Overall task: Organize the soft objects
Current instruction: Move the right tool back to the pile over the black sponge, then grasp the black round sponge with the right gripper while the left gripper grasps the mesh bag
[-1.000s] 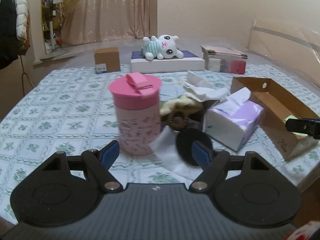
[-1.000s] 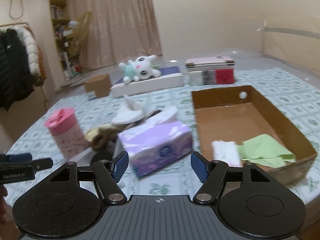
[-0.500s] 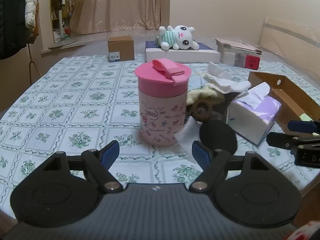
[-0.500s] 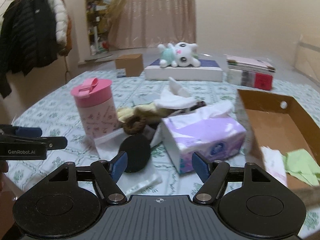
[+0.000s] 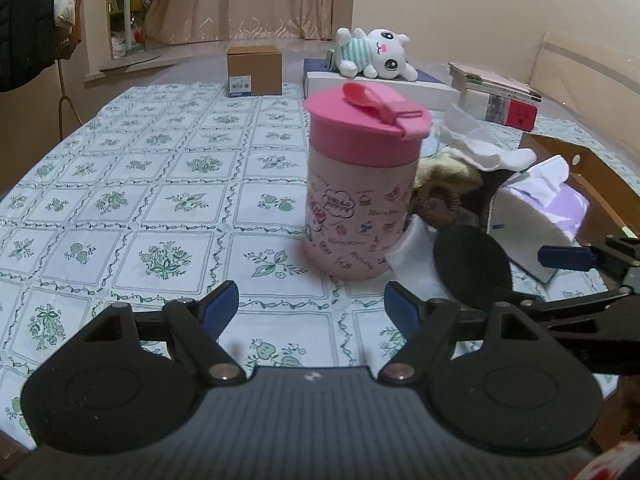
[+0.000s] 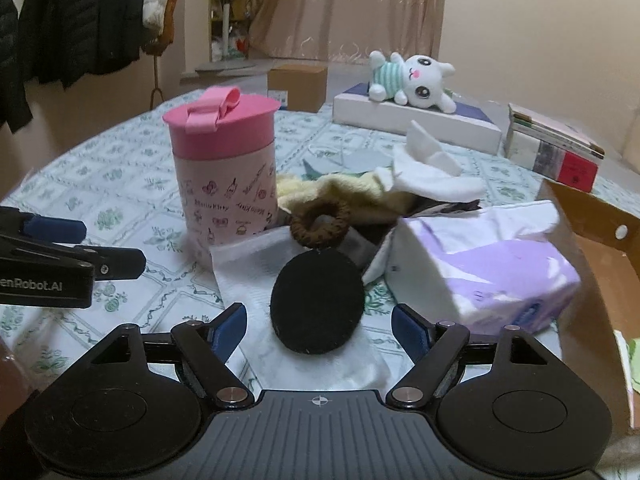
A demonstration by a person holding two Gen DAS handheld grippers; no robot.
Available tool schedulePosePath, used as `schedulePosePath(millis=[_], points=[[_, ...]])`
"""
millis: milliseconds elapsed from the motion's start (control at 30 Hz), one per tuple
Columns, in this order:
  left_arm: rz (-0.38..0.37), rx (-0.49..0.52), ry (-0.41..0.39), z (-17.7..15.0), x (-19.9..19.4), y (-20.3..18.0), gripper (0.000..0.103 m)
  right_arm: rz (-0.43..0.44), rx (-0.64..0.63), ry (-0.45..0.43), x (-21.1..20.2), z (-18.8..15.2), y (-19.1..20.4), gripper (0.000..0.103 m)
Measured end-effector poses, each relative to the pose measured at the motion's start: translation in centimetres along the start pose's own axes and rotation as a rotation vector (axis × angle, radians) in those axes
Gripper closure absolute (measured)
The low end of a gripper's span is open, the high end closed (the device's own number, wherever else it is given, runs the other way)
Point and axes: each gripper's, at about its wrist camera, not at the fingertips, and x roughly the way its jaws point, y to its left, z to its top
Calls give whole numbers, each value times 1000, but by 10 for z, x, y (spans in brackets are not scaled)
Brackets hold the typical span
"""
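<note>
Picking step, by the look of it: right gripper [image 6: 319, 330] wide and empty around the near black pad [image 6: 317, 301], needing only closing; left gripper [image 5: 312, 306] wide, idle.

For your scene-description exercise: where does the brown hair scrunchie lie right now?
In the right wrist view the brown hair scrunchie lies mid-frame, just right of the pink cup, beyond the black round pad and against the yellow cloth.
</note>
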Motion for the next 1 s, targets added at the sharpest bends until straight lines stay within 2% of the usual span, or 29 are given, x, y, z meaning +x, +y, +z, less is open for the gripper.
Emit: schedulePosePath(millis=[233, 400, 467, 500, 800, 1000], points=[[-13, -14, 7, -1, 10, 7, 25, -57, -57, 14, 25, 0, 12, 24], [-25, -17, 18, -1, 16, 9, 25, -62, -79, 24, 38, 0, 15, 24], [-36, -19, 20, -1, 18, 9, 25, -60, -73, 29, 40, 1, 14, 30], [-41, -19, 21, -1, 18, 9, 25, -62, -70, 30, 40, 1, 14, 39], [-57, -25, 17, -1, 13, 6, 25, -64, -35, 29, 21, -3, 5, 42], [-77, -20, 19, -2, 7, 1, 25, -55, -17, 94, 6, -19, 0, 42]])
